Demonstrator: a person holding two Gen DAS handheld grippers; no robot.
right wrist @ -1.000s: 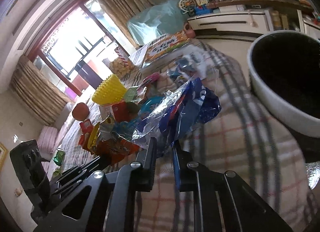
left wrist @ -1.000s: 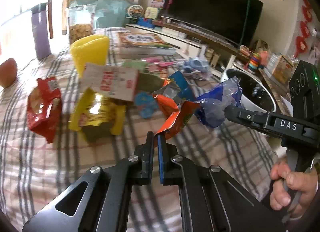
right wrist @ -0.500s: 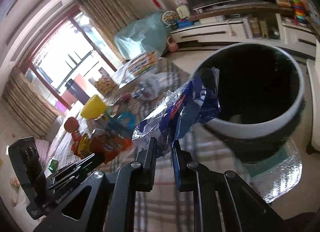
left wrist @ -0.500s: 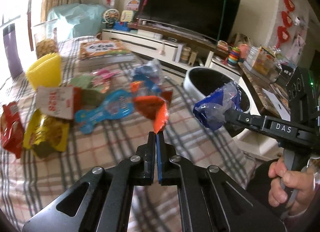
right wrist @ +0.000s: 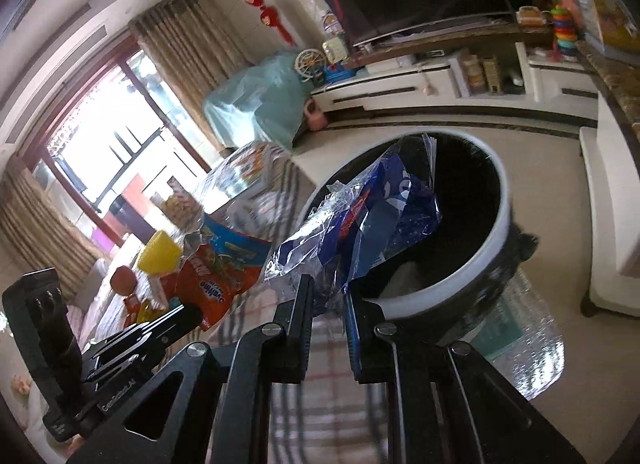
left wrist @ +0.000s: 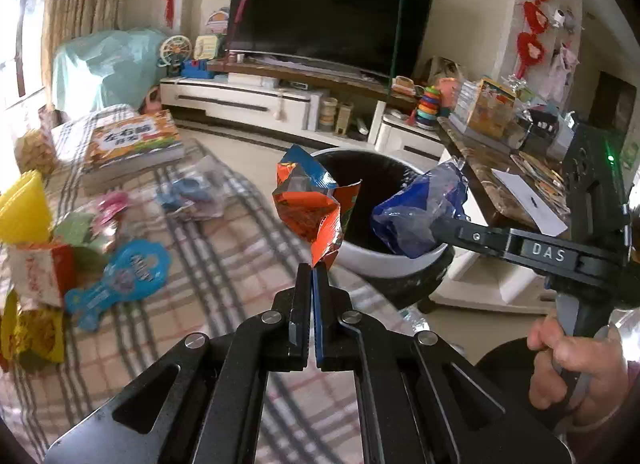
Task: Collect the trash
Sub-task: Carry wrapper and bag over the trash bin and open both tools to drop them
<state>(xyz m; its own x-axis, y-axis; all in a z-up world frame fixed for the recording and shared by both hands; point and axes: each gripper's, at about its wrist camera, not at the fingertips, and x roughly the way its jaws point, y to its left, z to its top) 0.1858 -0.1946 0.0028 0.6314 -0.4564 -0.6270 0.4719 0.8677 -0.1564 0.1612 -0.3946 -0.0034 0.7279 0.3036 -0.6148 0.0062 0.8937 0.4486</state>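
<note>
Two grippers clamped: left gripper (left wrist: 311, 268) pinching orange wrapper (left wrist: 310, 209), right gripper (right wrist: 326, 284) blue wrapper (right wrist: 372, 219), over bin (right wrist: 486, 248).

The left hand-held gripper (left wrist: 311, 270) pinched an orange wrapper (left wrist: 310, 209); beyond it stood the bin (left wrist: 394, 260), a blue wrapper (left wrist: 416, 219) to its right.

A family living room: large television (left wrist: 328, 11) at 12 o'clock on a white cabinet (left wrist: 244, 103), curtains (right wrist: 192, 59), toys.
</note>
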